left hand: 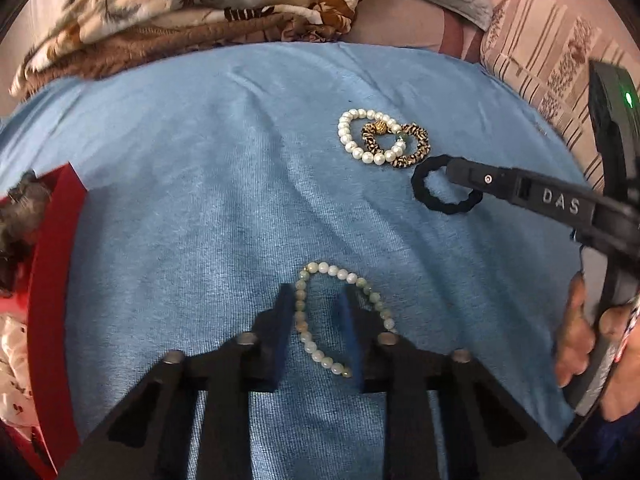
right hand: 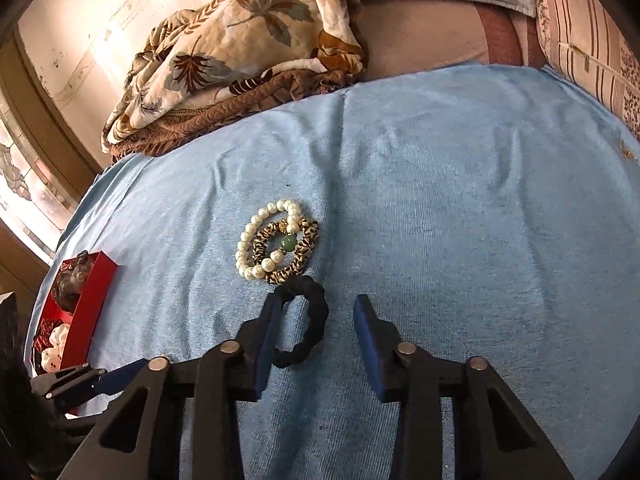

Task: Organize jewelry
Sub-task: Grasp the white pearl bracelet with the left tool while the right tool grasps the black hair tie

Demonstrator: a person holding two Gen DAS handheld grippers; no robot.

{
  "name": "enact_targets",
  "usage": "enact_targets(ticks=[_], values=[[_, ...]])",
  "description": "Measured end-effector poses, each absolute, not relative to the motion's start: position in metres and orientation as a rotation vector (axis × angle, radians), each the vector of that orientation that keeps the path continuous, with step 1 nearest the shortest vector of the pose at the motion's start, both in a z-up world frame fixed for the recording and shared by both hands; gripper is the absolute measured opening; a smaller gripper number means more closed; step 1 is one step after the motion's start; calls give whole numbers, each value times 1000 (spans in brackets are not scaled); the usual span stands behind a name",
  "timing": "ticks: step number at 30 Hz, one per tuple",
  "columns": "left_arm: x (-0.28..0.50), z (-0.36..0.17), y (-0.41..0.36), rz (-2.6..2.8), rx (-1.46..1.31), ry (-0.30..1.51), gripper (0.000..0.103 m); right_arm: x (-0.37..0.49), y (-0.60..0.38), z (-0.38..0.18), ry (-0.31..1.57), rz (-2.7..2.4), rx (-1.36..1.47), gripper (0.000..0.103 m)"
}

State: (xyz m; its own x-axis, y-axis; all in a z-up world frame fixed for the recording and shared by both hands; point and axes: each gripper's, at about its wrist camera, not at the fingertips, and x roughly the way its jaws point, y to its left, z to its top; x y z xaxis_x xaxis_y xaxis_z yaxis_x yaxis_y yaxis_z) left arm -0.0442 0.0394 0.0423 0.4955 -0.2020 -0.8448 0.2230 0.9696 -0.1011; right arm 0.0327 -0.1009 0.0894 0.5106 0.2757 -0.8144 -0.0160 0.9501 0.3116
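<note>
Both grippers spread apart over jewelry on the light blue towel [right hand: 460, 208].

The left gripper [left hand: 318, 302] is released, its fingers straddling one side of the pale green-and-white beaded bracelet [left hand: 316, 344] near the towel's near edge. The right gripper [right hand: 316, 312] is also unclenched, its left finger touching the black fabric scrunchie [right hand: 316, 332], which lies between the fingers. Just beyond, the white pearl bracelet [right hand: 250, 248] overlaps the leopard-print scrunchie [right hand: 306, 252]. The red open box [right hand: 94, 308] sits at the towel's left edge. Bare towel stretches right, toward the folded floral quilt [right hand: 240, 40] past the far edge.
</note>
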Motion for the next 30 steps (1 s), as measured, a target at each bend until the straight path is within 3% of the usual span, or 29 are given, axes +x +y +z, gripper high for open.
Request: enact_targets(ticks=[2,3,6,30], values=[[-46,44,39,-262,24,1018,5,33,-101,88,1029,183,281,30],[-45,44,40,-266,21,1021,5,33,-101,87,1031,184,280,22],[-46,48,41,-283,5,1028,5,33,-100,86,1032,185,281,12],[-102,120,70,-260,-38,865,6,1,-100,108,964,155,319,11]])
